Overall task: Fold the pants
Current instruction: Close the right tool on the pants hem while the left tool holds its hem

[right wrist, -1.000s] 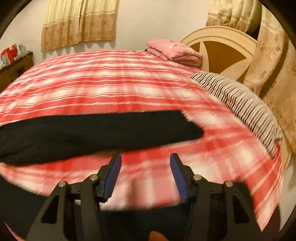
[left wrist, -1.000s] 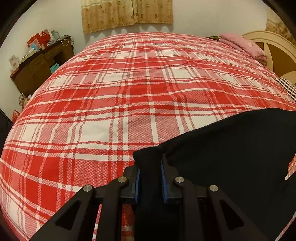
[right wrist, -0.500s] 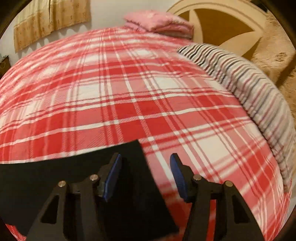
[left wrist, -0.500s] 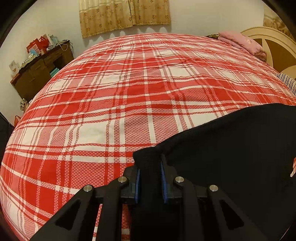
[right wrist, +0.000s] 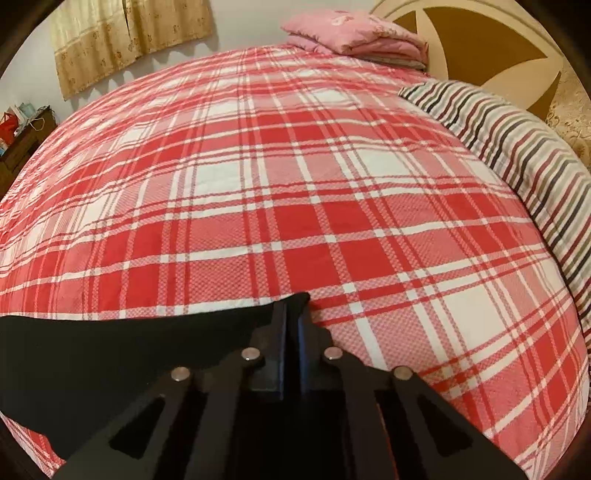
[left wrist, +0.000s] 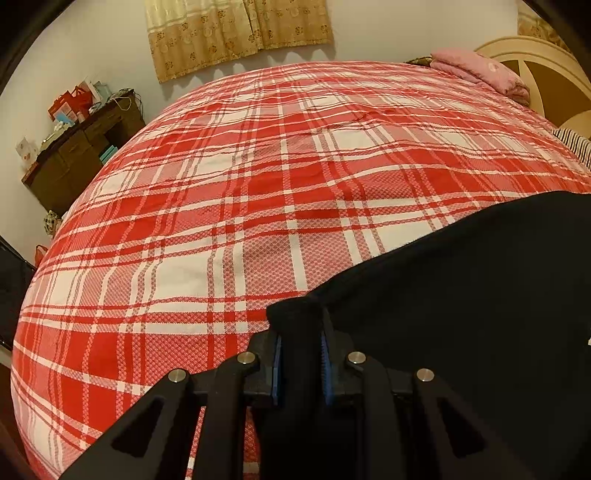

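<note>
1. The right gripper (right wrist: 292,332), whose blue-padded fingers stood apart over the cloth half a second ago, has now closed onto a corner of the black fabric pants (right wrist: 122,354); the corner pokes up just past the fingertips.
2. The left gripper (left wrist: 300,347) remains clamped on its own bunched corner of the pants (left wrist: 461,295), unchanged over the last second.
3. From each pair of fingers the dark cloth runs inward toward the other gripper, lying flat on the red-and-white plaid bedspread (left wrist: 258,192).
4. Ahead of the right fingers, well apart, lie a striped pillow (right wrist: 524,155) and a folded pink blanket (right wrist: 354,33).
5. With both corners now held, the pants look ready to be lifted and carried over for a fold.
</note>
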A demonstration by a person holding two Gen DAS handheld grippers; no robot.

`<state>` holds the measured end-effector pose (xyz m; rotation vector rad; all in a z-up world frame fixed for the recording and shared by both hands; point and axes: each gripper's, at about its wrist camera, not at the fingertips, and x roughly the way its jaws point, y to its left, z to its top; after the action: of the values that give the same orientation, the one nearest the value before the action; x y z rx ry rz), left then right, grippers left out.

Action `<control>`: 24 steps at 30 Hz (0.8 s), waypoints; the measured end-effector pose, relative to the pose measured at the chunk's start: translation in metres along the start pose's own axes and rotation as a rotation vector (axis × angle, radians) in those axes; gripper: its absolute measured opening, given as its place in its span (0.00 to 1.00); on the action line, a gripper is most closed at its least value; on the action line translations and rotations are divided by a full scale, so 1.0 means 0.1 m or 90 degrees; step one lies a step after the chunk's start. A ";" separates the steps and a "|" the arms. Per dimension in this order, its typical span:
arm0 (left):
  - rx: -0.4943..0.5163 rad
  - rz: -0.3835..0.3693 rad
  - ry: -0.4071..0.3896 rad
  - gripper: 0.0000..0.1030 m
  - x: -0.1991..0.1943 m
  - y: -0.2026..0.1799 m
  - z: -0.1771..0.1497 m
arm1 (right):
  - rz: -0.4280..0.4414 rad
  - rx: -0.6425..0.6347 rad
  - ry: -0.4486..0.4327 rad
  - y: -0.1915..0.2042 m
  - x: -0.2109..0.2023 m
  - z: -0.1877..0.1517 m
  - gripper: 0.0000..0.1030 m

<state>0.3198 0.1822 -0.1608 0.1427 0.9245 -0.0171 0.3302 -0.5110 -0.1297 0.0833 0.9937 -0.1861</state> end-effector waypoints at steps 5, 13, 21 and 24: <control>-0.013 -0.012 -0.023 0.13 -0.15 0.05 0.00 | -0.007 -0.012 -0.070 0.04 -0.37 0.00 0.07; -0.036 -0.064 -0.136 0.13 -0.76 0.16 -0.11 | 0.014 -0.036 -0.219 0.08 -1.37 -0.28 0.07; -0.035 -0.127 -0.238 0.13 -1.30 0.19 -0.63 | 0.054 -0.007 -0.332 -0.12 -1.98 -0.86 0.07; -0.033 -0.149 -0.249 0.13 -1.39 0.21 -0.89 | 0.062 0.029 -0.342 -0.33 -2.00 -1.18 0.07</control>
<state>0.1673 0.2077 -0.1006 -0.0196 0.5457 -0.2303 0.1205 -0.5017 -0.0252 0.1156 0.4496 -0.1320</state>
